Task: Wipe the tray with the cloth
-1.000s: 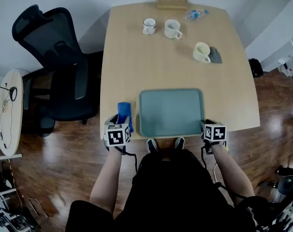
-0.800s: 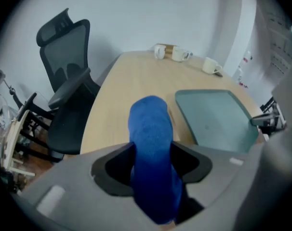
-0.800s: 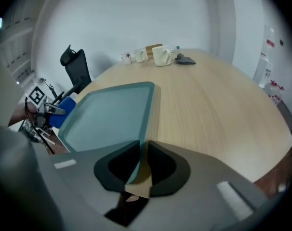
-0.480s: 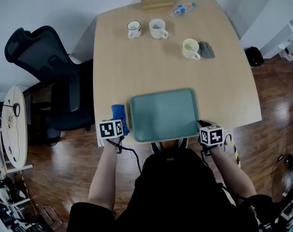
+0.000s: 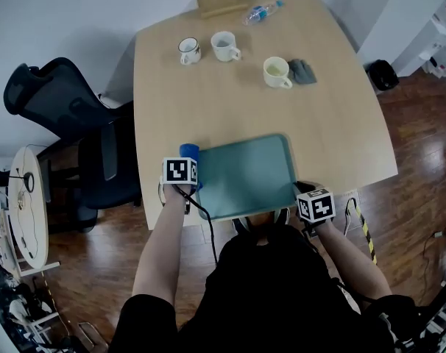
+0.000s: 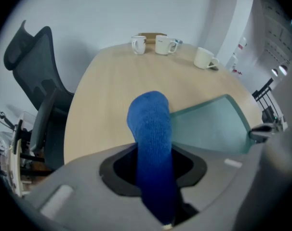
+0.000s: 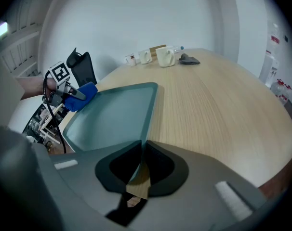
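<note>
Blue knitted cloth [image 6: 148, 119] | left tool [image 6: 153, 173] just closed, clenching it | right tool [image 7: 140, 165] pinching smooth teal tray [image 7: 112, 114]

Your head view is bright and evenly lit, with soft shadows only. The tray [image 5: 245, 175] reads flat, and the floor [image 5: 418, 160] shows sheen at right. Both gripper views are fisheye: dark corners, bent edges. The cloth [image 6: 151, 138], close to the lens, is soft and slightly blurred.
</note>
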### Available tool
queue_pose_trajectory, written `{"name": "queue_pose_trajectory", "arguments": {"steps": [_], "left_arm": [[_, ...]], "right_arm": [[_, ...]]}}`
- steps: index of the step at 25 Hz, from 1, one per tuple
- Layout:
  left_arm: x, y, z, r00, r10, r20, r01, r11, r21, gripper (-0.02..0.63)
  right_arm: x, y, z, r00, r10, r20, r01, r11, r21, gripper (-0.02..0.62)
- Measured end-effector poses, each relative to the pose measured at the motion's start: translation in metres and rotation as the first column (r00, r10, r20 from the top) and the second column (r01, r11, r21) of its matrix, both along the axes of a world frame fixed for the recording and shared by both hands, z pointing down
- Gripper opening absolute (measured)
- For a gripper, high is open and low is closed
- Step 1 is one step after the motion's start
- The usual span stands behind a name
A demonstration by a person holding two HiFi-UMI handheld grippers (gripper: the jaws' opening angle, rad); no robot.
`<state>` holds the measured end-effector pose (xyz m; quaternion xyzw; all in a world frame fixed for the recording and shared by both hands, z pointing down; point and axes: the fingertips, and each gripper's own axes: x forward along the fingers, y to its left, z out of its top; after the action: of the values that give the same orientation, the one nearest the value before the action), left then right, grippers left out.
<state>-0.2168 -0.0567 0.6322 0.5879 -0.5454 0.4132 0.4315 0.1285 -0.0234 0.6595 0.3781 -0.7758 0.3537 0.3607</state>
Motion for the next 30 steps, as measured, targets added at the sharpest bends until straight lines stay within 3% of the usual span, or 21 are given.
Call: {"name": "queue_pose_trajectory", "arguments": {"steps": [6, 10, 13, 18, 23, 26, 30], "left_arm": [[0.015, -0.010, 0.001, 0.993, 0.072, 0.096, -0.069, 0.997, -0.039, 0.141], [0.062, -0.022, 0.013, 0.996, 0.091, -0.012, -0.092, 0.992, -0.086, 0.141], [0.115, -0.036, 0.014, 0.984, 0.170, -0.055, -0.174, 0.980, -0.094, 0.141], [0.221, -0.059, 0.013, 0.933, 0.340, -0.114, -0.350, 0.933, -0.080, 0.140], [0.305, -0.067, 0.008, 0.858, 0.469, -0.209, -0.482, 0.876, -0.012, 0.144], [0.316, -0.059, 0.008, 0.843, 0.484, -0.236, -0.497, 0.868, 0.006, 0.146], [0.270, -0.048, 0.011, 0.880, 0.425, -0.214, -0.433, 0.901, 0.009, 0.146]], "right_arm": [[0.000, 0.001, 0.004, 1.000, -0.020, 0.008, 0.021, 1.000, -0.003, 0.035], [0.000, 0.003, 0.002, 1.000, -0.023, 0.005, 0.023, 1.000, 0.010, 0.037], [-0.001, 0.004, 0.001, 1.000, -0.026, 0.015, 0.025, 1.000, 0.013, 0.037], [0.000, 0.005, -0.002, 0.999, -0.028, 0.037, 0.027, 0.999, 0.022, 0.038], [-0.003, 0.002, -0.007, 0.999, -0.029, 0.046, 0.028, 0.999, 0.025, 0.040], [0.000, 0.005, -0.003, 0.998, -0.037, 0.044, 0.037, 0.999, 0.014, 0.040], [0.002, 0.005, -0.002, 0.999, -0.035, 0.034, 0.035, 0.999, 0.010, 0.040]]}}
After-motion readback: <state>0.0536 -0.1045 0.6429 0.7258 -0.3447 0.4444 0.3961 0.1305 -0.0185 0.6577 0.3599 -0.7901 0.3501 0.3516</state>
